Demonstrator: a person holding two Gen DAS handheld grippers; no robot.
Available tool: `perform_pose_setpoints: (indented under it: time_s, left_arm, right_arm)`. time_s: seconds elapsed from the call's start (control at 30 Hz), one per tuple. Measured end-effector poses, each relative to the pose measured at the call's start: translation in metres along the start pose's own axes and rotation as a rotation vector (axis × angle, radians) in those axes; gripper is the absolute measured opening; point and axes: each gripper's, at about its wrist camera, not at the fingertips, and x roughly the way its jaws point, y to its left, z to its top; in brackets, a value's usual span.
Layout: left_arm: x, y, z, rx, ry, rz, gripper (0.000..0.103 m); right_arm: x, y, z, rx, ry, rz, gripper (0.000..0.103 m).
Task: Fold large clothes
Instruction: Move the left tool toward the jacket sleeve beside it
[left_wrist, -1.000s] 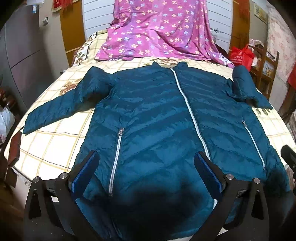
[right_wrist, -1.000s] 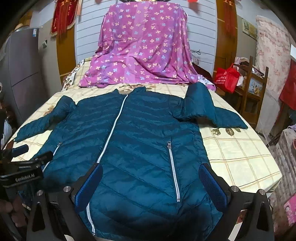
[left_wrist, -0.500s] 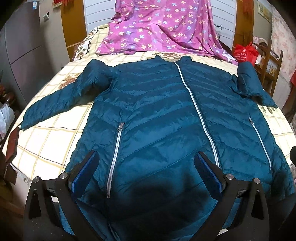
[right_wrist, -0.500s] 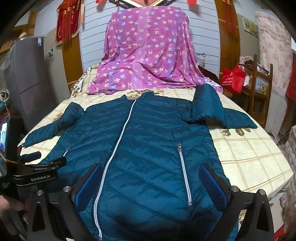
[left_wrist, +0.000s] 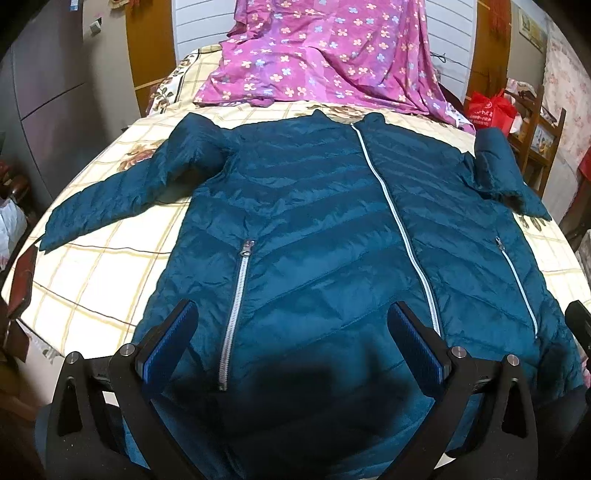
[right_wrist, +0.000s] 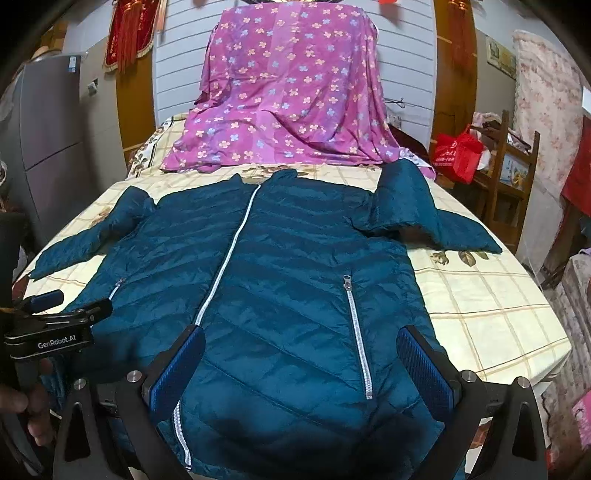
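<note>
A teal quilted jacket (left_wrist: 314, 229) lies face up and zipped on the bed, collar far from me; it also shows in the right wrist view (right_wrist: 280, 266). Its left sleeve (left_wrist: 122, 192) stretches out flat. Its right sleeve (right_wrist: 417, 210) is bunched and folded near the shoulder. My left gripper (left_wrist: 291, 343) is open and empty, above the hem on the jacket's left half. My right gripper (right_wrist: 303, 369) is open and empty, above the hem on the right half. The left gripper's body (right_wrist: 51, 332) shows at the left edge of the right wrist view.
A purple flowered cloth (right_wrist: 291, 99) drapes over the headboard at the far end. The checked bedsheet (right_wrist: 491, 317) lies bare to the right of the jacket. A red bag (right_wrist: 458, 151) and wooden chair (right_wrist: 517, 177) stand right of the bed. A grey cabinet (left_wrist: 48, 85) stands on the left.
Both grippers have risen and drawn back a little toward the hem, so the jacket sits lower in both views. Both stay open. The jacket has not moved.
</note>
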Motion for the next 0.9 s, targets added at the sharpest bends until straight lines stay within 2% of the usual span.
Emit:
perform_pose_setpoints:
  time_s: [0.23,0.5,0.9]
  left_arm:
    - [-0.002,0.005,0.011,0.004,-0.018,0.018,0.103]
    - [-0.001,0.008,0.034,-0.001,-0.052,0.028,0.103]
    - [0.02,0.012,0.071,-0.012,-0.071,0.055,0.103]
  right_arm:
    - [0.001,0.0,0.01,-0.012,-0.009,0.006,0.103]
    - [-0.001,-0.013,0.029,-0.028,-0.049,-0.025,0.103]
    - [0.015,-0.036,0.053,-0.047,-0.085,-0.06,0.103]
